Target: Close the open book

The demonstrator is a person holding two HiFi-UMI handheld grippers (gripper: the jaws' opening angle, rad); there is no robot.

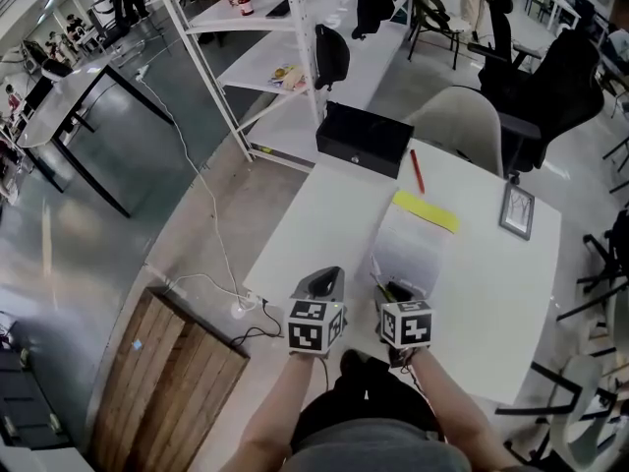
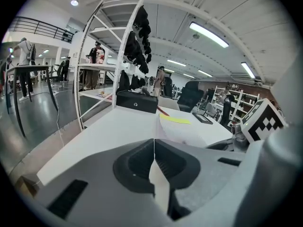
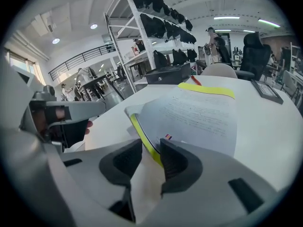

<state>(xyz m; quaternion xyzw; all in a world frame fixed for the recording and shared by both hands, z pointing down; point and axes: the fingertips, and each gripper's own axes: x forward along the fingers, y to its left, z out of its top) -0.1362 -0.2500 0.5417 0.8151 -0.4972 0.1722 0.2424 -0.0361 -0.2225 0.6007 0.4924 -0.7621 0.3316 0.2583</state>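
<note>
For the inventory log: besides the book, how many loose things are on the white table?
3: a black box at the far edge, a red pen just right of it, a dark frame near the right edge. The book may hide more.

Left gripper (image 1: 322, 281): matte grey plastic shell, broad and rounded, narrowing to two jaws.
Left jaw faces: dark grey ribbed pads set in scooped hollows, with a dark rectangular slot in the shell to the side.
Left cube (image 1: 314, 326): white faces, each printed with a black square marker.
Right gripper (image 3: 150, 151): same grey shell, same dark ribbed pads, with a dark slot on each shoulder.
Right cube (image 1: 406, 323): white with black square markers, like the other.
Clothing: grey top (image 1: 383, 455) at the lower edge. Beyond it is a black garment (image 1: 364, 396), kind unclear.
</note>
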